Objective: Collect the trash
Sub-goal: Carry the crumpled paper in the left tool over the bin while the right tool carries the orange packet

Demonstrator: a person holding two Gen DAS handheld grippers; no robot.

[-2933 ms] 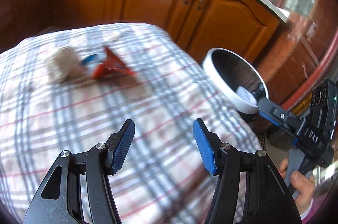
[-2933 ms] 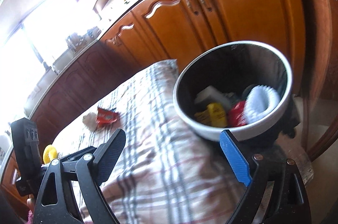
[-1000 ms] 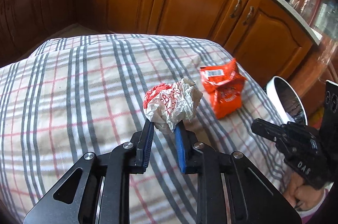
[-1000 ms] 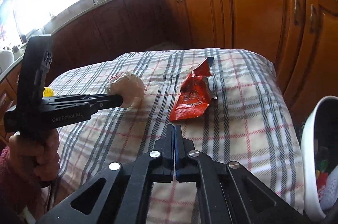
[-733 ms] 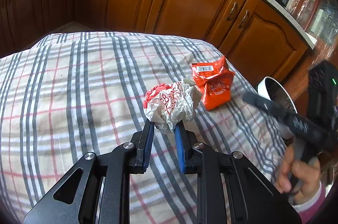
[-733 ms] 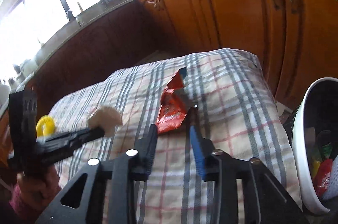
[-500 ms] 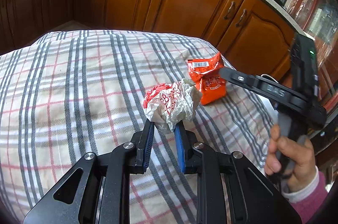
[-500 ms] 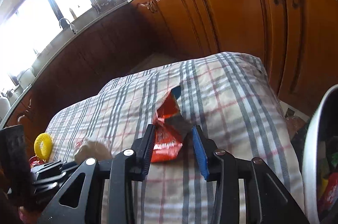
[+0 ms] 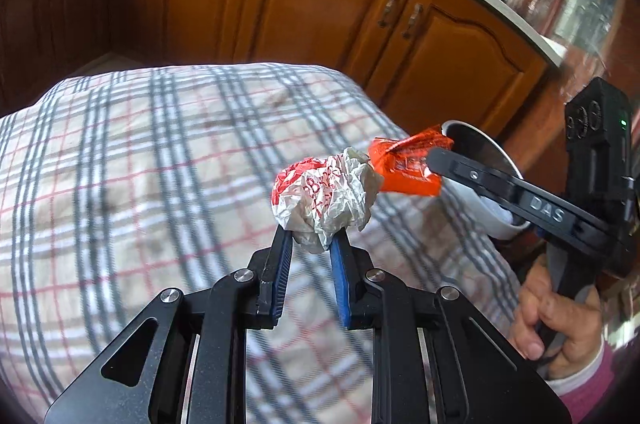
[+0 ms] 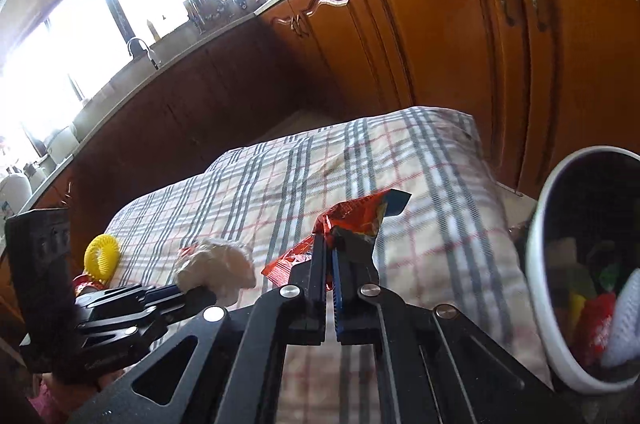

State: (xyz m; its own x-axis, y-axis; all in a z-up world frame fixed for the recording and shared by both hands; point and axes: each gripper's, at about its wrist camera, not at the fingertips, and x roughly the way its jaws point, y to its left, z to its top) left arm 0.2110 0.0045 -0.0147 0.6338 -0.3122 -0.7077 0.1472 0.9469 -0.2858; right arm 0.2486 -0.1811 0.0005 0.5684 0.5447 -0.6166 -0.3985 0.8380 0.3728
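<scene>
The right gripper [image 10: 331, 260] has just been closing & is now pinching the orange snack wrapper [image 10: 352, 220] at frame centre, lifting it off the plaid cloth [image 10: 280, 184], where it lay half a sec ago. The left gripper [image 9: 310, 244] is still clamping the crumpled paper ball [image 9: 326, 198], jaws only narrowly apart, mid-frame. Both pieces are up w/ the white bin [image 10: 538, 264] waiting at right edge, so the drop-in is probably coming next.
</scene>
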